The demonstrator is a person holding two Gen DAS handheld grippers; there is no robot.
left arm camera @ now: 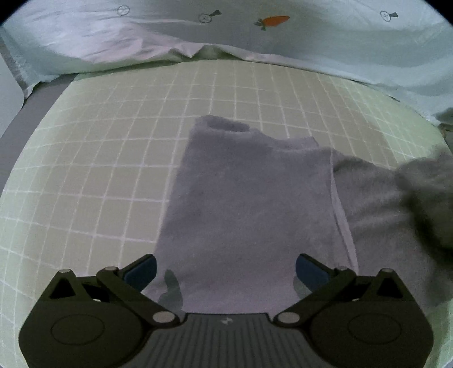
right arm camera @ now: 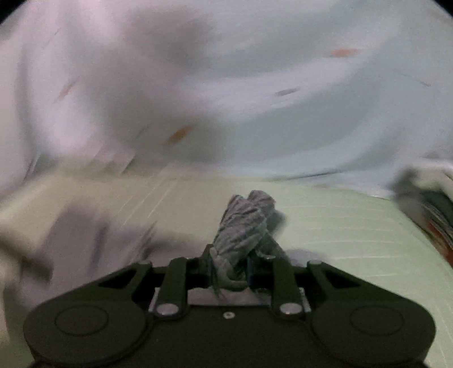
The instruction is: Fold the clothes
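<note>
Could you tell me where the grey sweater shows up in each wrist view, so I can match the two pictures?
Left wrist view: the grey sweater lies spread across the centre and right, collar at the top, beyond the open left gripper.
Right wrist view: only a bunched fold of it shows, low centre, pinched in the right gripper.
Shared landmark: the green checked sheet.

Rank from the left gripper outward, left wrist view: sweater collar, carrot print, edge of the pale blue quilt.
From the left gripper, open over the grey sweater's hem:
1. Sweater collar, straight ahead, mid-mat.
2. Pale blue quilt edge, beyond the green grid mat.
3. Orange carrot print, farther up the quilt, slightly right.
</note>
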